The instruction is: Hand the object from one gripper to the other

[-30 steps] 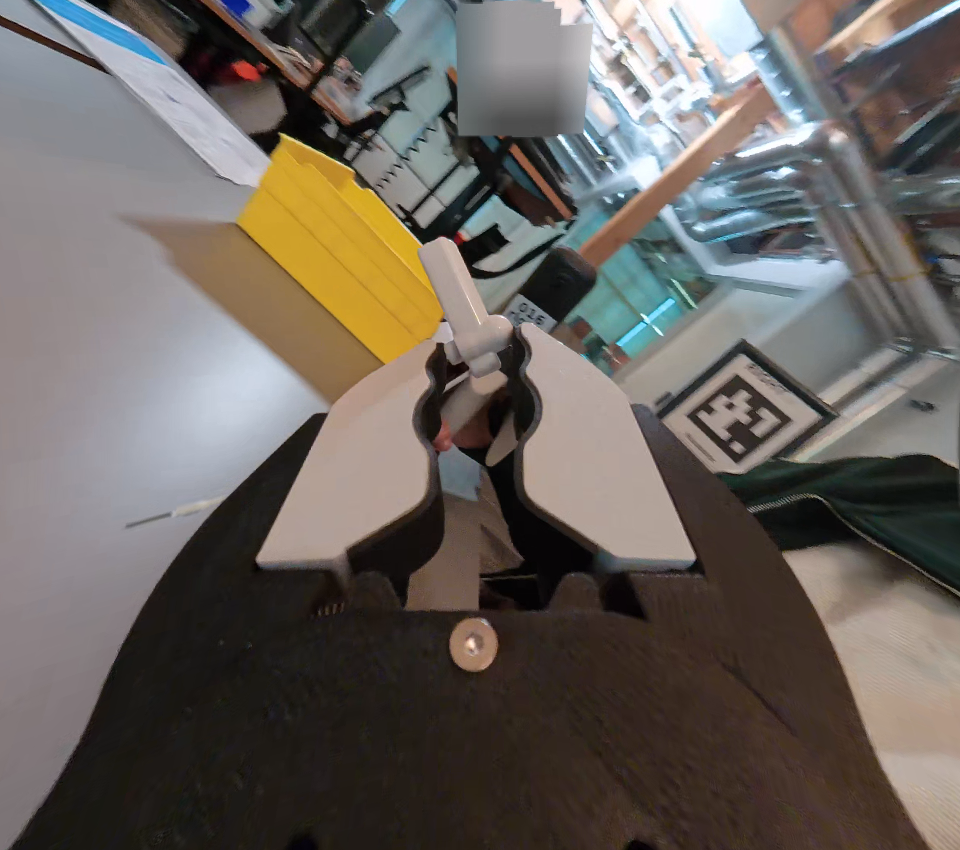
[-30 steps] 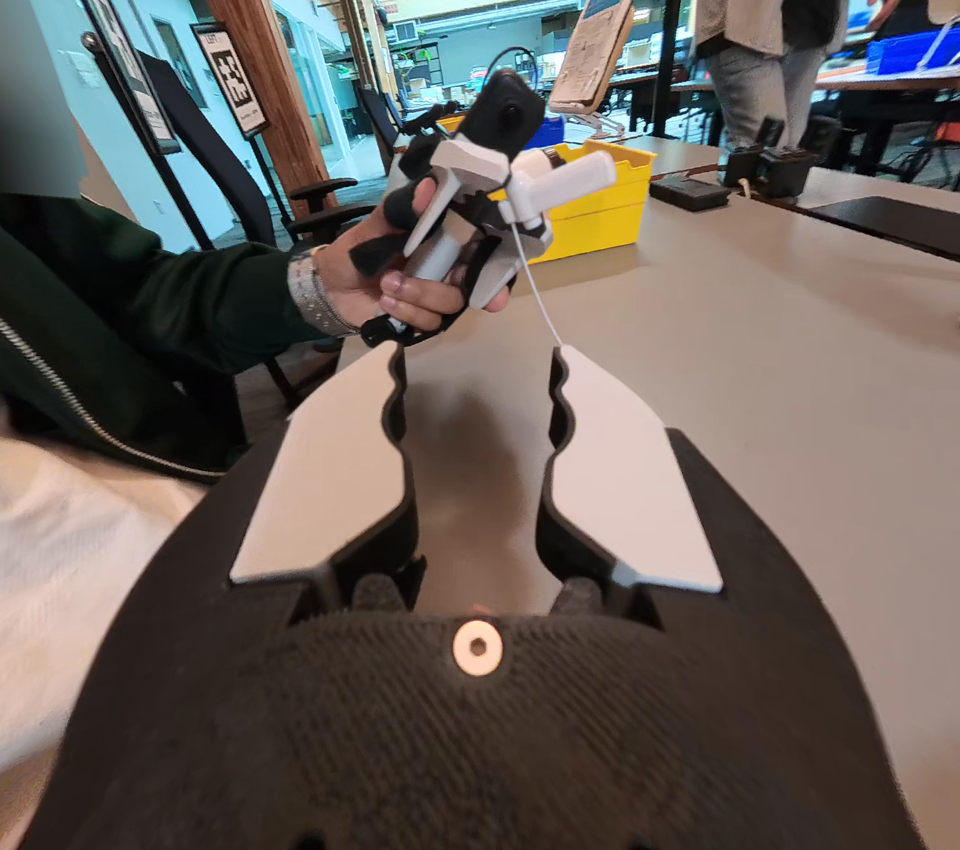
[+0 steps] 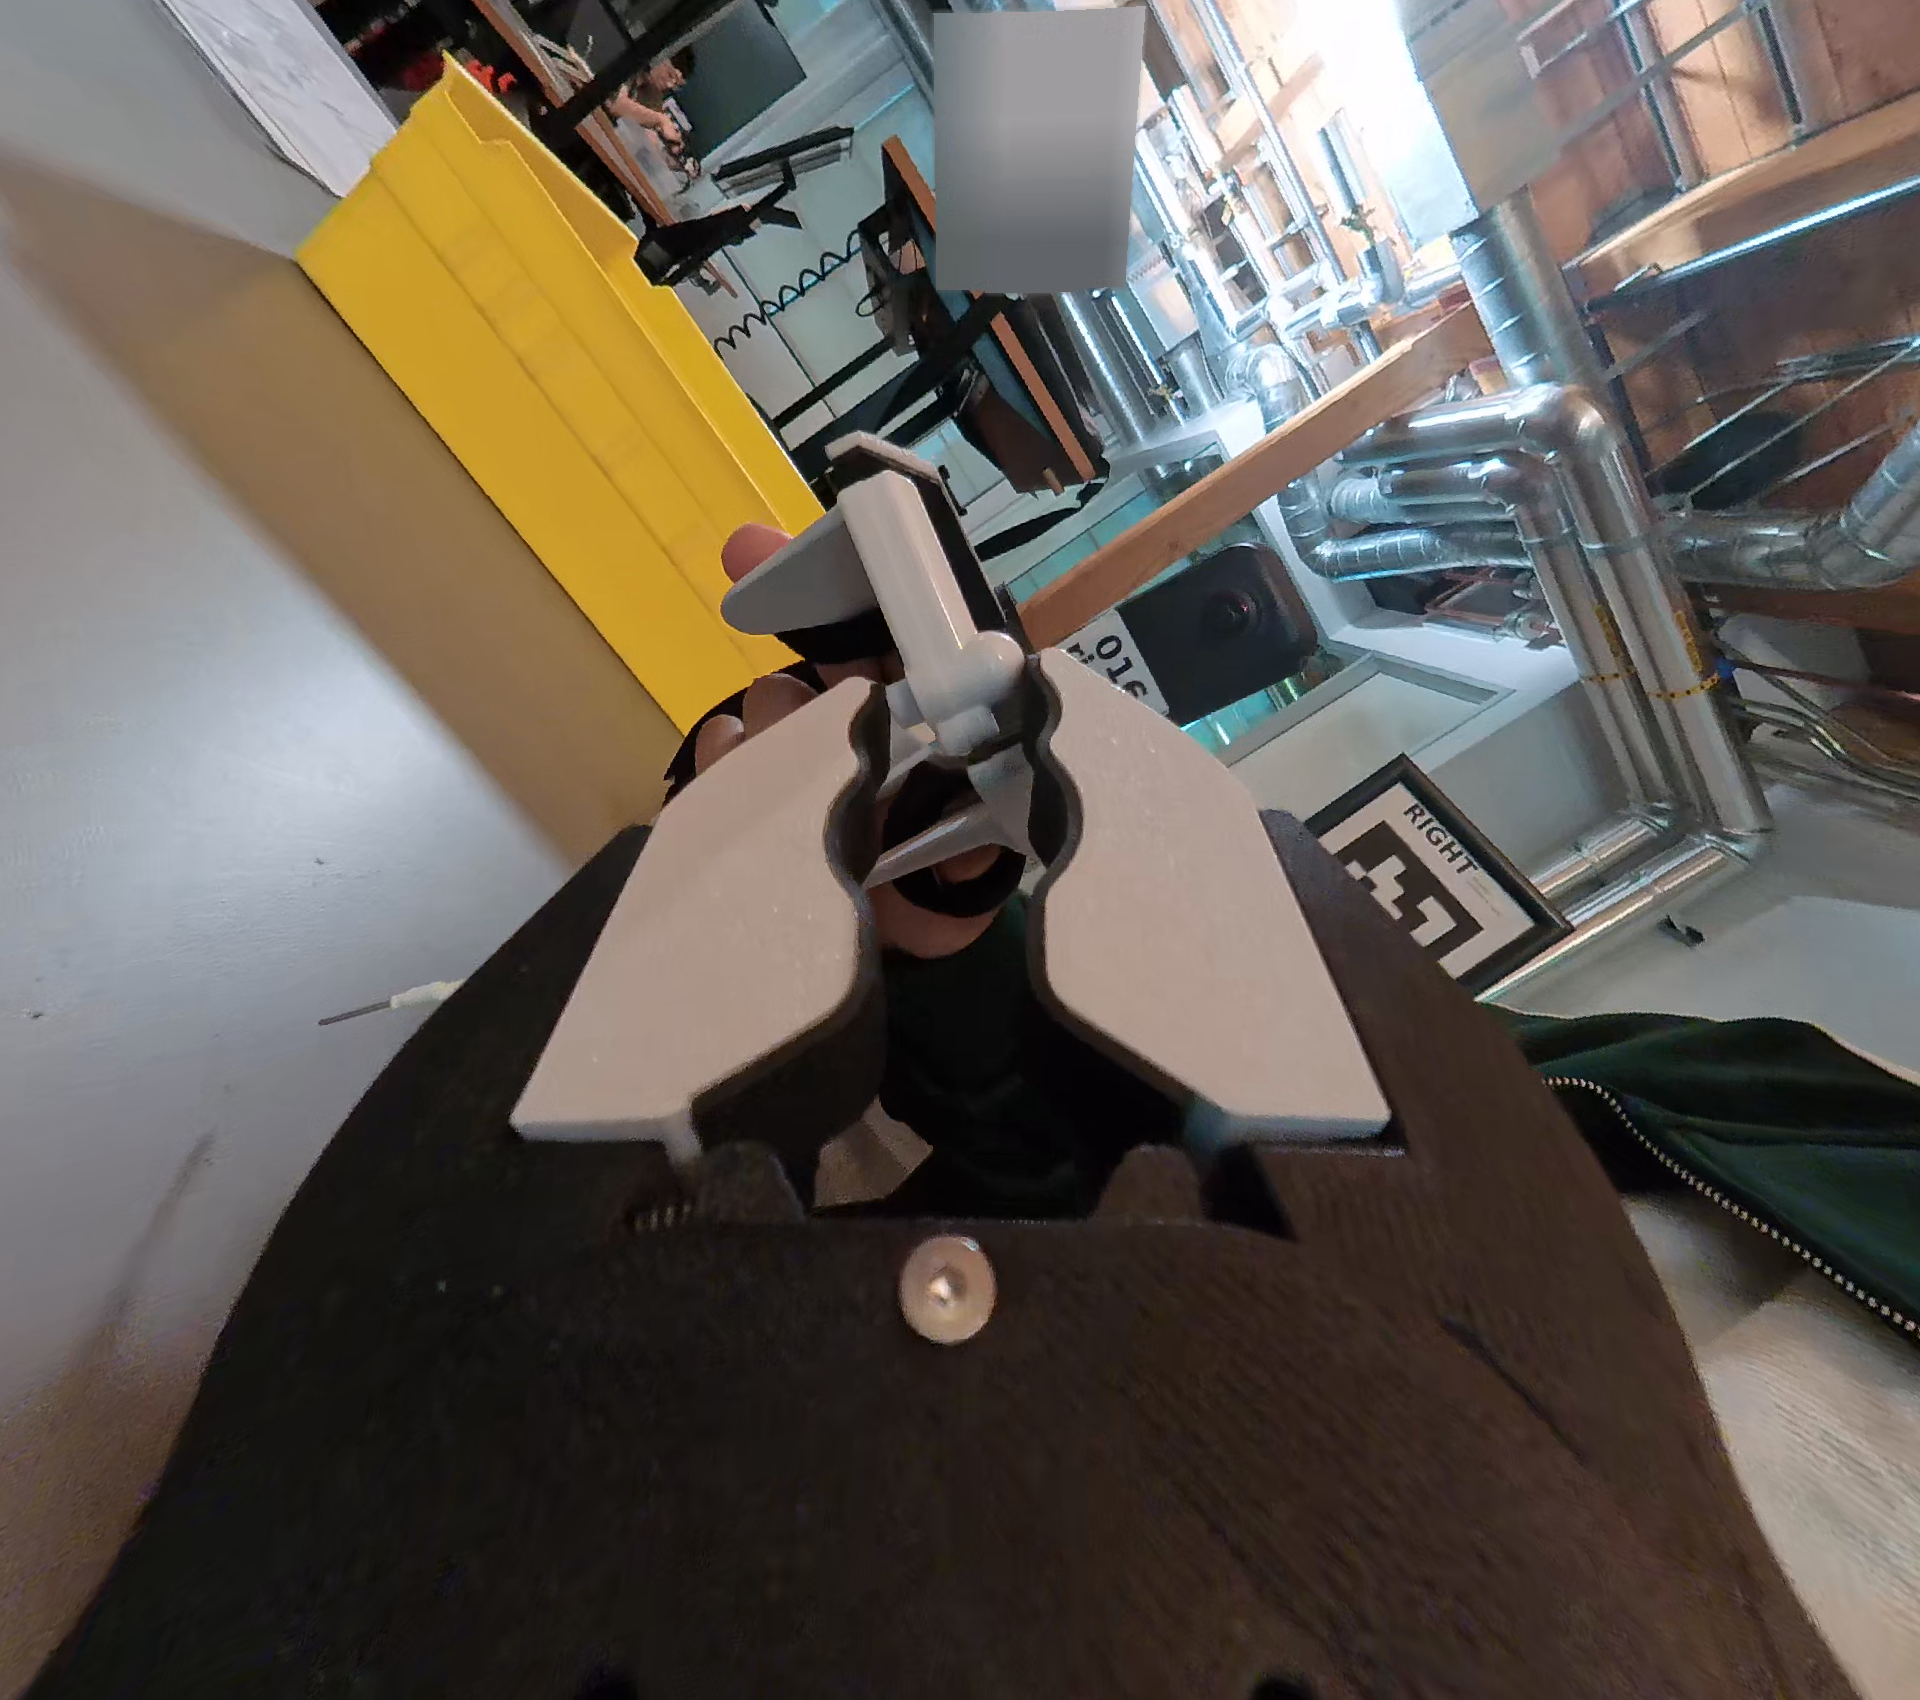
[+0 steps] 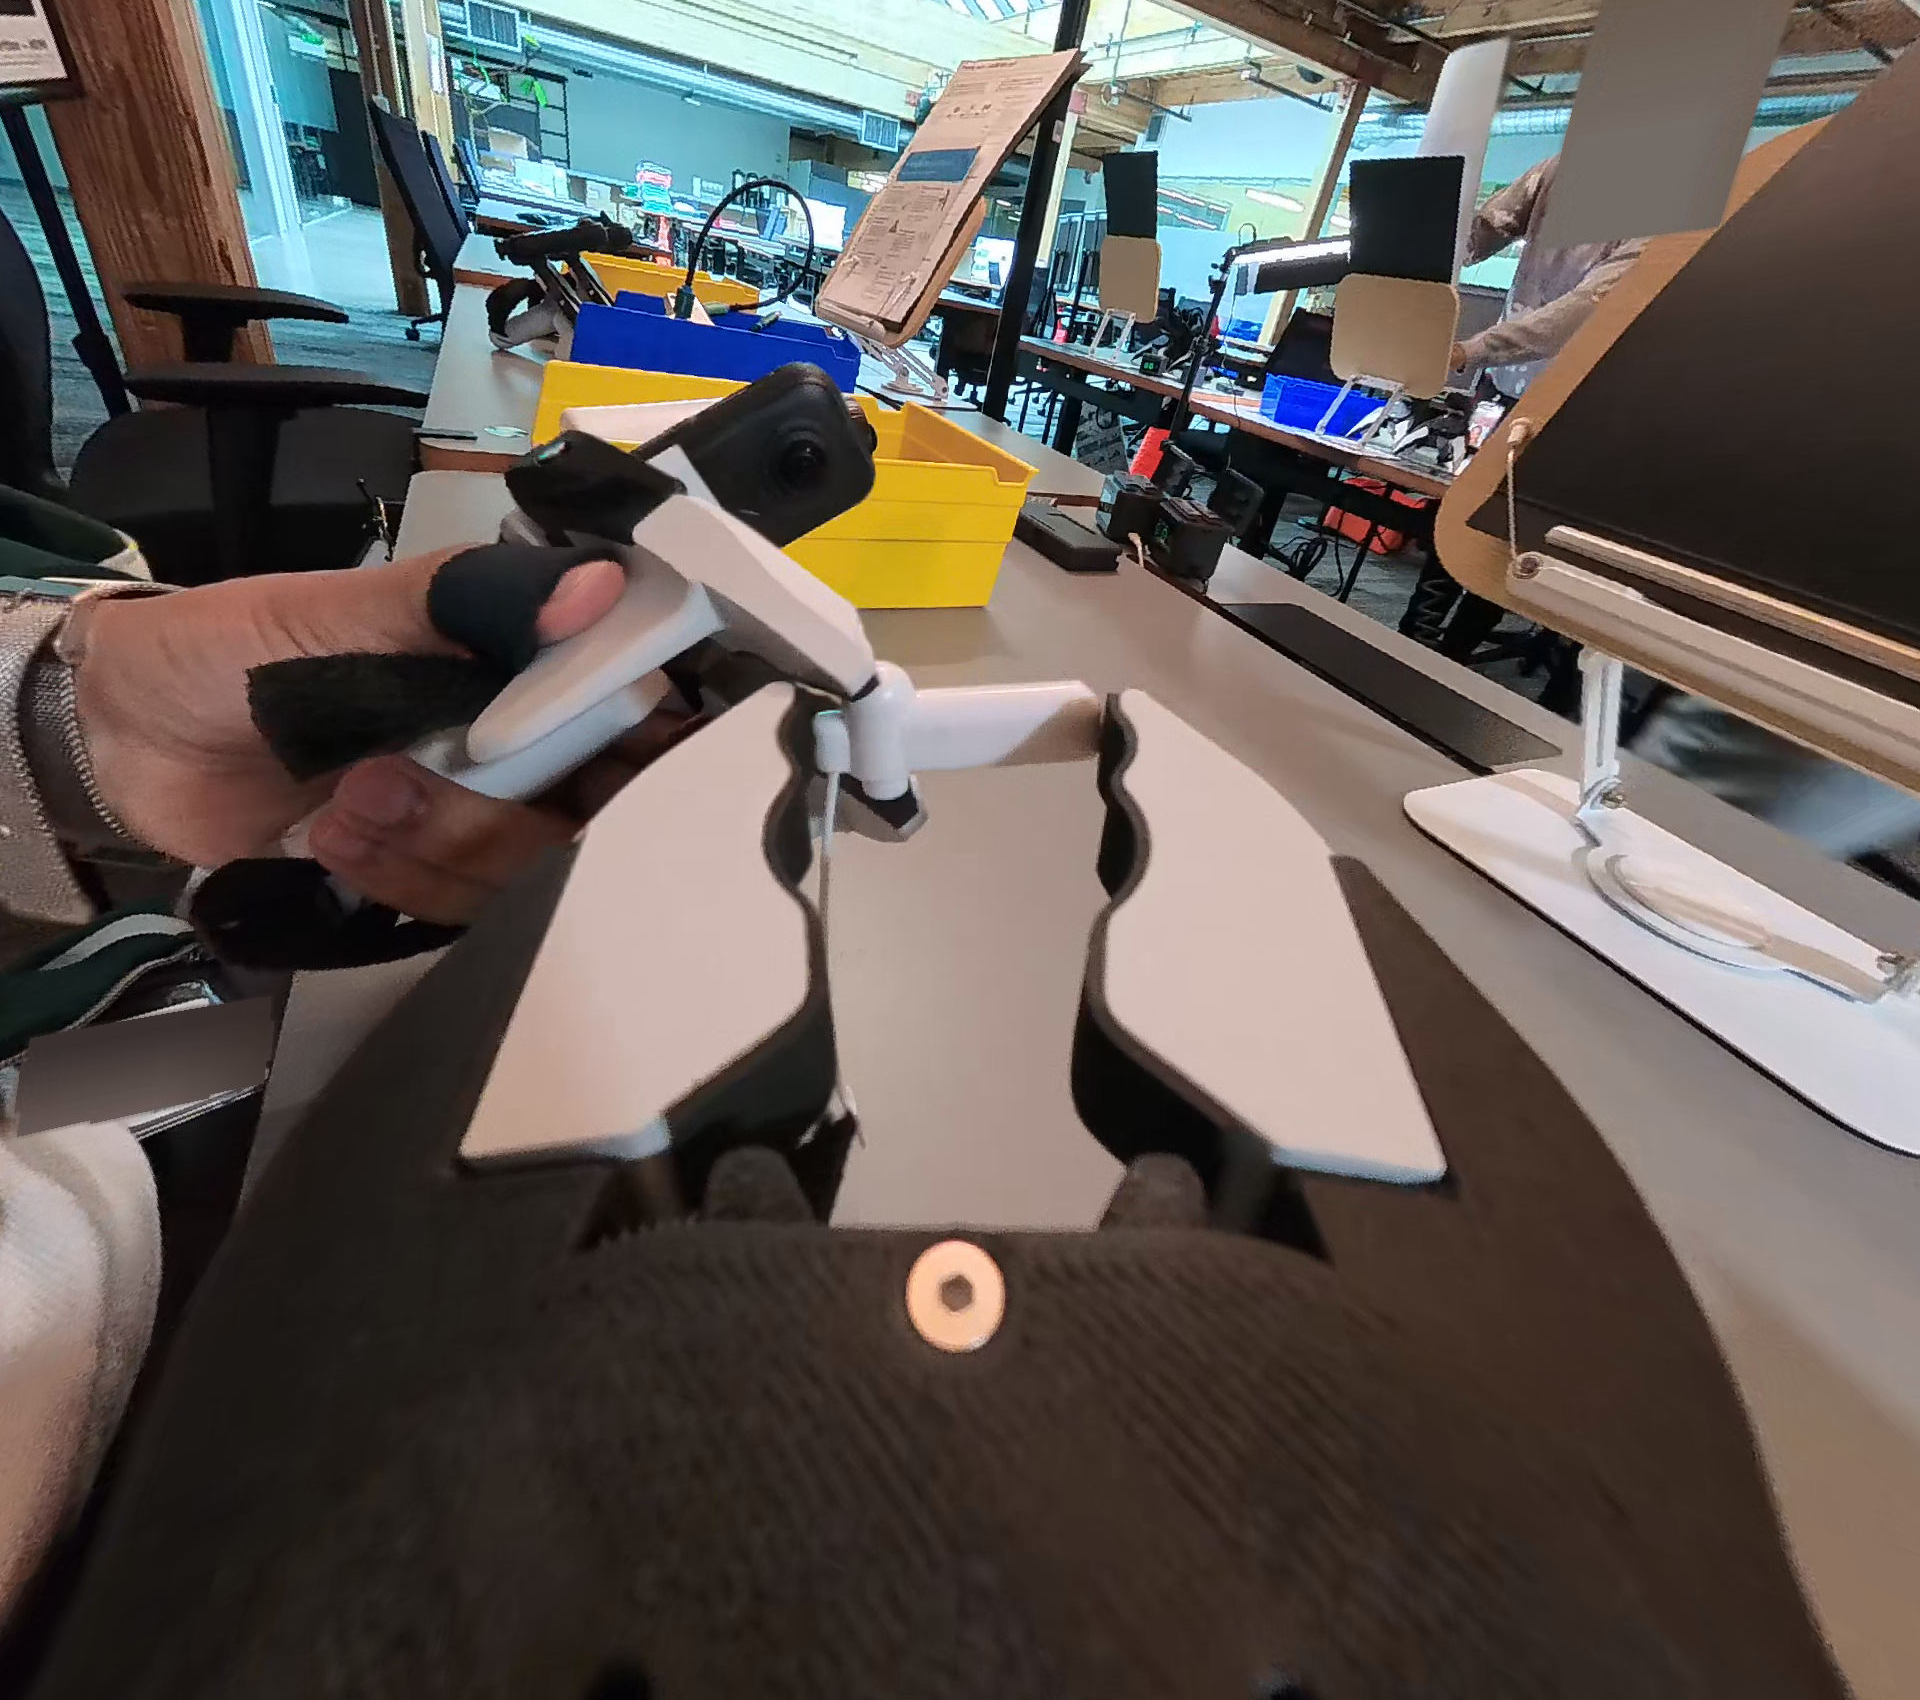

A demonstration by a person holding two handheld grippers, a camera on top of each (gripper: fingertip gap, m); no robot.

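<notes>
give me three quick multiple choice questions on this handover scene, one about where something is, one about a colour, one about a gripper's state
1. Where is the long arm of the white plastic part?
A. Lying in the bin
B. Between the open fingers of the right gripper
C. Flat on the table

2. What colour is the nearest bin behind the grippers?
A. Yellow
B. Red
C. Green

3. What is the left gripper doing?
A. Open and empty
B. Resting on the table
C. Shut on the white plastic part

Answers:
1. B, the right wrist view shows the part's arm spanning the gap between its two spread fingers, above the table.
2. A, the bin just behind the left gripper is bright yellow; a blue one sits farther back.
3. C, the left wrist view shows its fingertips closed around the part's base.
</notes>
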